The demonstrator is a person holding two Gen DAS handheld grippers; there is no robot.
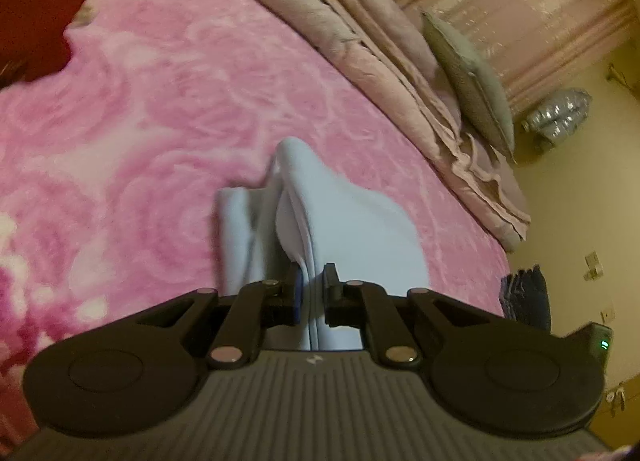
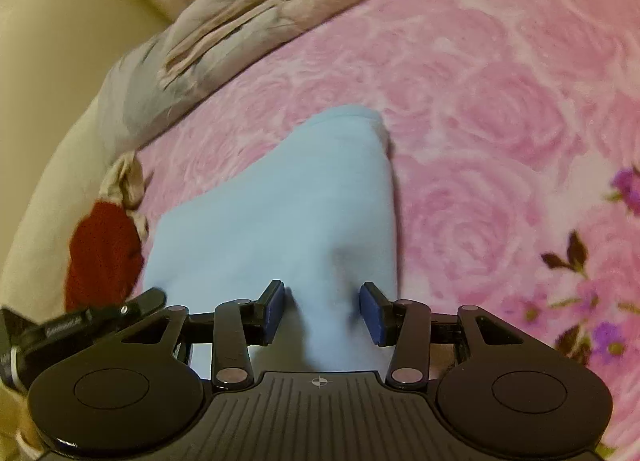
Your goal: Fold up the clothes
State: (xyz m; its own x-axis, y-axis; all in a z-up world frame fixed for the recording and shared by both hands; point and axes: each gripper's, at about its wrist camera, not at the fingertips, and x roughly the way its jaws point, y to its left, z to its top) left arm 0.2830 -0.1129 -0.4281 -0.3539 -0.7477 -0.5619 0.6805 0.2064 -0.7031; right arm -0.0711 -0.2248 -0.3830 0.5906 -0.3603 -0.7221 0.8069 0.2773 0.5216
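A light blue garment [image 1: 352, 221] is lifted in folds above the pink rose-patterned blanket [image 1: 140, 101]. My left gripper [image 1: 312, 289] is shut on a layered edge of it, and the cloth hangs forward from the pads. In the right wrist view the same garment [image 2: 288, 201] spreads out ahead over the blanket [image 2: 480, 101]. My right gripper [image 2: 322, 309] stands open, its blue pads [image 2: 276, 307] wide apart on either side of a raised ridge of the cloth without pinching it.
A beige and grey quilt [image 1: 360, 33] is bunched along the bed's far edge, with a grey pillow [image 1: 472, 81] beyond it. A dark red cloth [image 2: 104, 253] lies at the garment's left. A black device part [image 2: 80, 325] pokes in at lower left.
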